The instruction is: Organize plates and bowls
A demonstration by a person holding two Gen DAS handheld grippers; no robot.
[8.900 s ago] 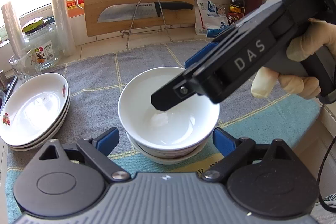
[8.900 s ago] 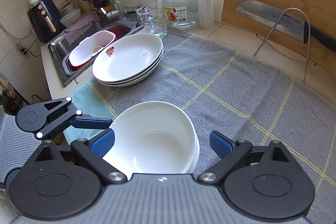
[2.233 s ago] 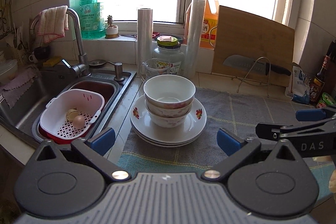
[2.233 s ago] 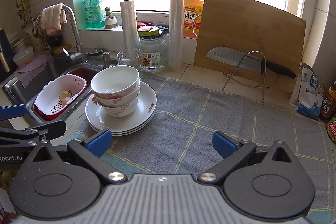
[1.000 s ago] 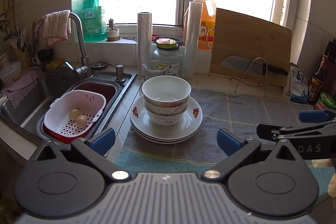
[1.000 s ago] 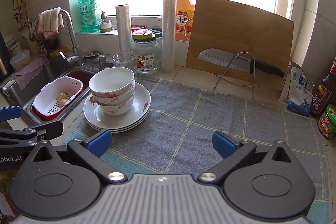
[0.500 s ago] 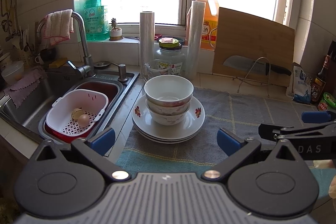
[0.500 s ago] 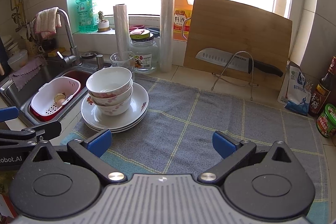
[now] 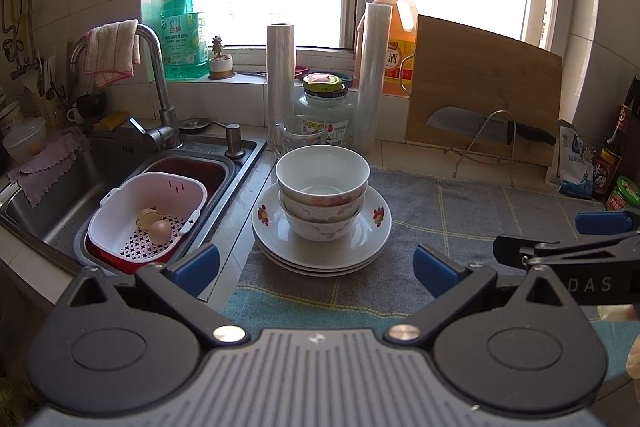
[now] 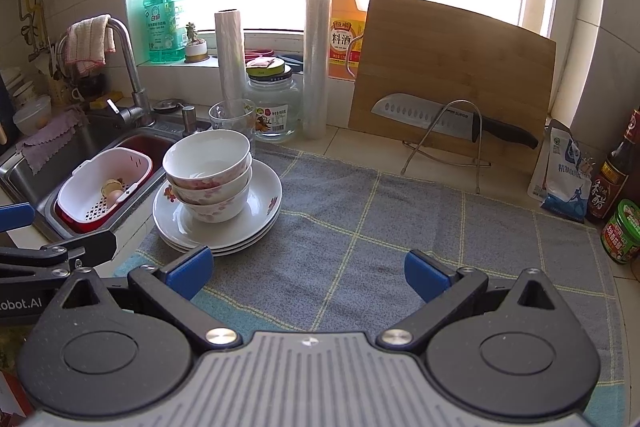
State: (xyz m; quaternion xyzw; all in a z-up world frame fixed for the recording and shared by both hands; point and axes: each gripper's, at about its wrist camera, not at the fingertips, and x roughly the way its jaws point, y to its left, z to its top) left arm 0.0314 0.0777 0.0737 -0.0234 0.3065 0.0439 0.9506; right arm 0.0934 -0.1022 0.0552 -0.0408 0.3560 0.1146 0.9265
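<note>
Apparently we were done: the bowls (image 9: 322,195) sat nested on the plates (image 9: 320,247), well ahead of both jaws. Our left gripper (image 9: 316,267) and right gripper (image 10: 306,269) hung wide open, empty; next called only for checking.

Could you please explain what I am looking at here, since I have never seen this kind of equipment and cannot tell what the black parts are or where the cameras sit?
No robot is involved: a person holds a two-finger gripper in each hand. Each picture comes from a fisheye camera mounted on one gripper, looking forward along its blue-tipped fingers. In the left view, the black frame at the bottom is the left gripper, and the right gripper pokes in from the side. The right view shows the same counter from the other gripper. Both are open and hold nothing. On the grey cloth stand stacked bowls on a pile of plates, next to the sink with its white basket. A cutting board and knife lean at the back.
</note>
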